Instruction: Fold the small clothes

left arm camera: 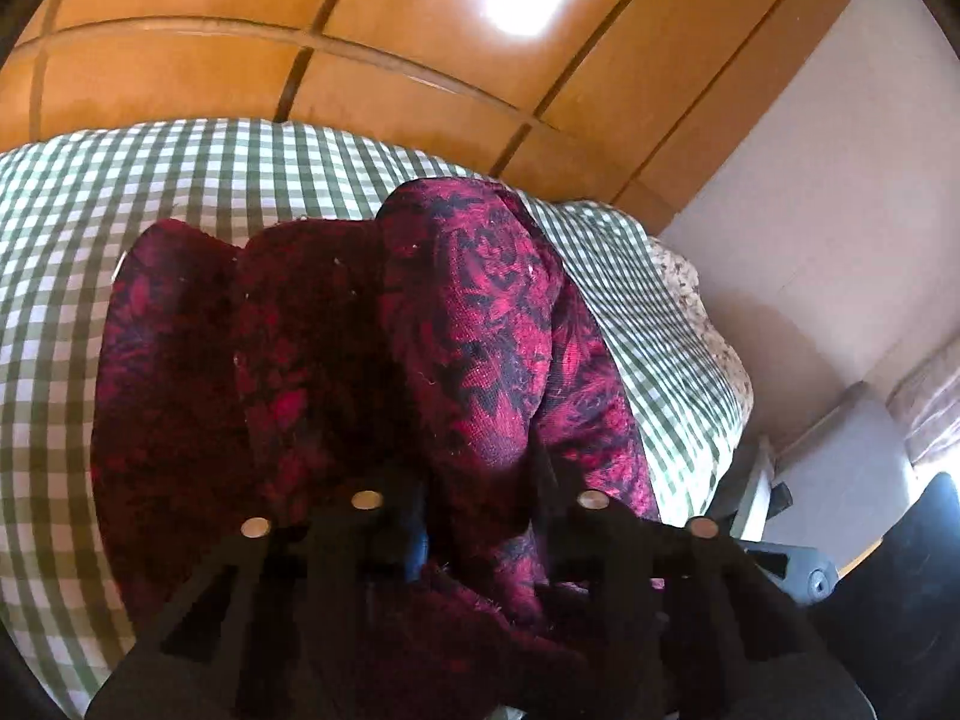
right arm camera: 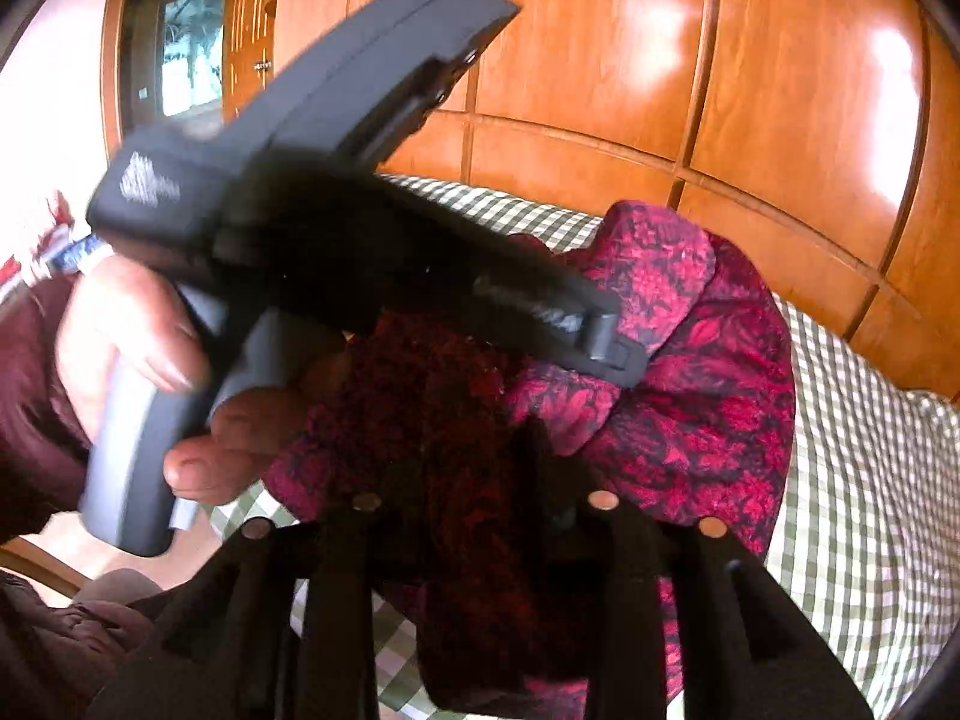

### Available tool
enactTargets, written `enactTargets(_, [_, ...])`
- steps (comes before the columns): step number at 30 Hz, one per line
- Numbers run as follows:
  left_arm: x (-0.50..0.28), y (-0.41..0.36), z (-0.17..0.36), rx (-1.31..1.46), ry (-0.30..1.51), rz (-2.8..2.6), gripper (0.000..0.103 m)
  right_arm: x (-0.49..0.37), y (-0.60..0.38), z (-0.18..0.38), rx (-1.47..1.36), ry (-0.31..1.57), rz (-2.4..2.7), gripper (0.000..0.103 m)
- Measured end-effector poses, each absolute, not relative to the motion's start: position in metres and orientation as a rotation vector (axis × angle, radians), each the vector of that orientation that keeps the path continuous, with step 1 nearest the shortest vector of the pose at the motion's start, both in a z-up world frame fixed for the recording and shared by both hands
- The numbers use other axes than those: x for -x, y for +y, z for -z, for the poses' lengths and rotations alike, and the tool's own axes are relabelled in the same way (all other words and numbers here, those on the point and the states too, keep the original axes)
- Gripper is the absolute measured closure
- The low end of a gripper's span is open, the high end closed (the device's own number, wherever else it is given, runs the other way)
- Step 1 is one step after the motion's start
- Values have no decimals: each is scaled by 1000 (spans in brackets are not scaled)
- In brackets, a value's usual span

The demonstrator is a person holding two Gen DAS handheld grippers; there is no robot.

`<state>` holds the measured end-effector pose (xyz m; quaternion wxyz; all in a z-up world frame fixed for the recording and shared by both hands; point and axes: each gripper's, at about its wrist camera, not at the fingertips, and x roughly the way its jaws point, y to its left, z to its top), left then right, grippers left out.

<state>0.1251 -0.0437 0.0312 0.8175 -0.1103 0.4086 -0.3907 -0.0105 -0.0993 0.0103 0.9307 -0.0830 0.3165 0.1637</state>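
Red patterned garment [left arm camera: 468, 324] bunched between both narrowed fingers [left arm camera: 414, 534], checked cloth [left arm camera: 72, 276] beneath

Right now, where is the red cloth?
The red cloth lies bunched on the checked cover, in front of the wooden wardrobe. In both views it fills the centre, with its near edge between each gripper's fingers.

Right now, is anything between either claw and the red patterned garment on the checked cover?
Nothing visible does. The left claw and the right claw both already have folds of the red garment between their fingers, bunched on the checked cover.
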Motion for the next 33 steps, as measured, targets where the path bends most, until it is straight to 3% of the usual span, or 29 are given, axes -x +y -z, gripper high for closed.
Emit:
enactTargets(2, [-119, -41, -32, 227, 848, 815, 82, 18, -117, -26, 45, 639, -465, 55])
enactTargets(3, [-120, -40, -33, 221, 841, 805, 82, 25, -131, -37, -16, 611, -502, 41])
enactTargets(4, [-118, -36, -35, 218, 833, 800, 83, 30, -146, -45, -65, 582, -513, 36])
enactTargets(8, [-117, -22, -44, 204, 798, 776, 84, 33, -212, -47, -221, 564, -370, 36])
enactTargets(10, [-115, -15, -52, 187, 778, 765, 84, 21, -226, -30, -179, 635, -229, 51])
enactTargets(13, [-110, -4, -65, 160, 754, 743, 85, 8, -217, -3, -147, 725, -231, 60])
enactTargets(16, [-104, 13, -80, 120, 723, 705, 85, 3, -183, -8, -99, 691, -302, 66])
enactTargets(20, [-108, 49, -68, 107, 757, 600, 85, -12, -148, -4, -50, 701, -355, 66])
enactTargets(24, [-113, 75, -14, 185, 889, 490, 84, -26, -112, 11, 74, 719, -347, 65])
enactTargets(27, [-109, 89, -4, 295, 881, 478, 73, -31, -115, 13, 90, 729, -343, 65])
enactTargets(30, [-105, 87, -9, 287, 852, 427, 49, -38, -126, 1, 46, 768, -377, 57])
enactTargets(31, [-103, 85, -11, 257, 842, 413, 49, -36, -129, -6, 32, 769, -389, 49])
enactTargets(33, [-101, 82, -17, 215, 825, 391, 49, -37, -136, -20, 10, 740, -394, 45])
